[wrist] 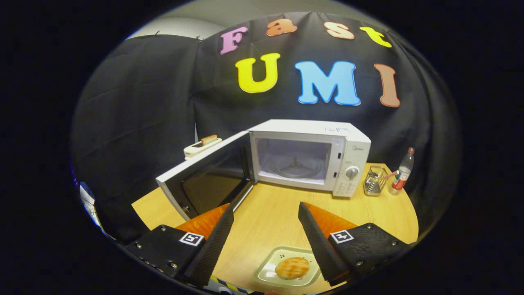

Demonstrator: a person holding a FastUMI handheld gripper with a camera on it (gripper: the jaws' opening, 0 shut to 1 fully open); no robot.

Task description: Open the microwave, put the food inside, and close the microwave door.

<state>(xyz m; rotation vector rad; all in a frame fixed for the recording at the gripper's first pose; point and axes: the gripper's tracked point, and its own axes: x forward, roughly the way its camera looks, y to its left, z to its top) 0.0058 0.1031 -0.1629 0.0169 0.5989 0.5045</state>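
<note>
The microwave is standing with its door swung wide to the side of the cavity, so the opening step looks finished and the loading step is the one in hand. The gripper is hovering above the wooden table with its fingers spread wide and gripping nothing. The food, a round browned patty, is lying on a small pale plate below and between the fingers, well short of the microwave. The next move probably calls for dropping down to take the plate by its rim, keeping it level, and carrying it past the door into the cavity, where the glass turntable is waiting. Beside the microwave a wire basket and a plastic bottle are standing; a toaster is sitting behind the door, and black cloth is walling the booth.
</note>
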